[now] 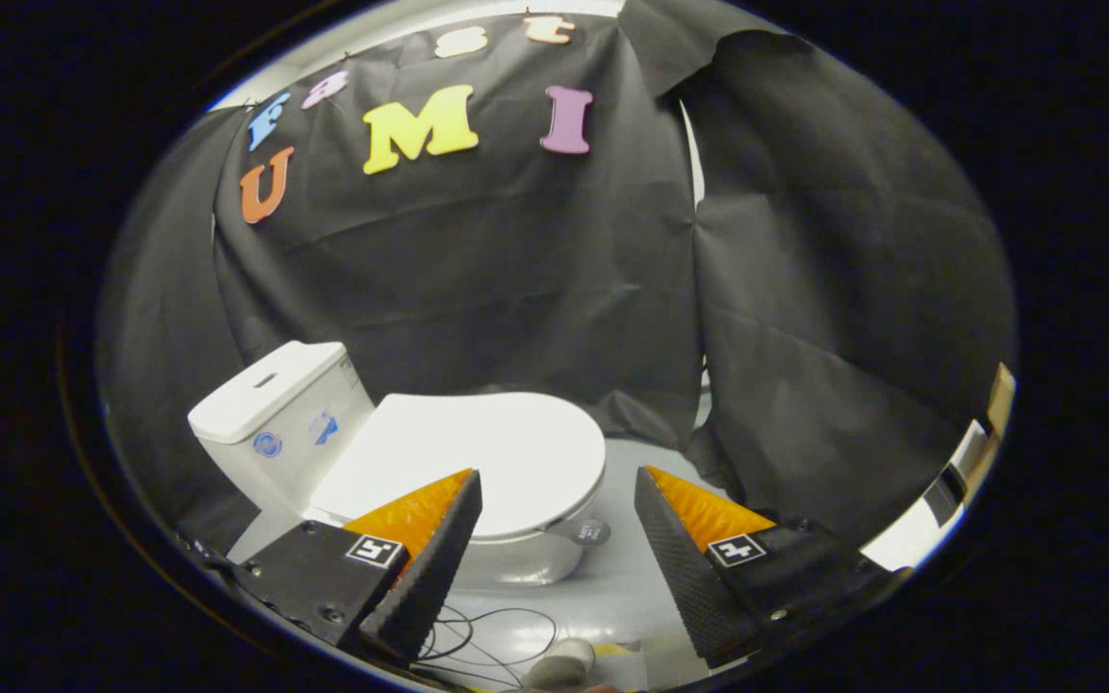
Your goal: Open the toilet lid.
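The gripper (554, 491) hangs with its fingers spread wide and empty, aimed just short of the closed toilet lid (477, 457), apparently lining up for its front edge.

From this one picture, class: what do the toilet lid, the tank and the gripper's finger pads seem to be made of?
Toilet lid, lying closed beyond the open gripper: smooth white, faint sheen, probably plastic.
Tank: glossy white with soft highlights, likely glazed ceramic, though plastic is possible.
Finger pads: matt black with a fine ribbed grain, apparently rubber; they touch nothing.
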The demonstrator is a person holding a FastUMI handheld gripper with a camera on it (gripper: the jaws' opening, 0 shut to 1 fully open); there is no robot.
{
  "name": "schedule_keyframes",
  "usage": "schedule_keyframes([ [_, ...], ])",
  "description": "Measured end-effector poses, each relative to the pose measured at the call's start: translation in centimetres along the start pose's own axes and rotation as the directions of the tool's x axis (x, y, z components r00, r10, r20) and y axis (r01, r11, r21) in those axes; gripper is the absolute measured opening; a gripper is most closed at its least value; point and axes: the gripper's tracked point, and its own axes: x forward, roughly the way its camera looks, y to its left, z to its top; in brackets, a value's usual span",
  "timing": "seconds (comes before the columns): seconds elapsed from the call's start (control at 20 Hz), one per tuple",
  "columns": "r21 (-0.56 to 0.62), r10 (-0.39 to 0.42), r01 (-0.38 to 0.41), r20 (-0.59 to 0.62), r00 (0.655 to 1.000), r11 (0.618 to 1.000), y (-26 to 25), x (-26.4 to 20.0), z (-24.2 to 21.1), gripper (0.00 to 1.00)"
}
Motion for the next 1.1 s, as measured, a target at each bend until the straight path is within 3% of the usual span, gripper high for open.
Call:
schedule_keyframes([
  [0.2,0.084,0.051,-0.035,-0.193,0.98,0.996,-1.3,3.9,-2.6,1.0],
  [0.55,0.251,0.158,-0.05,-0.432,0.888,0.967,-2.9,9.4,-7.0,0.97],
  [0.75,0.318,0.186,-0.021,-0.5,0.846,0.948,-3.5,11.0,-8.9,0.96],
  [1.1,0.475,0.236,0.044,-0.513,0.826,0.879,-5.1,13.3,-10.4,0.91],
])
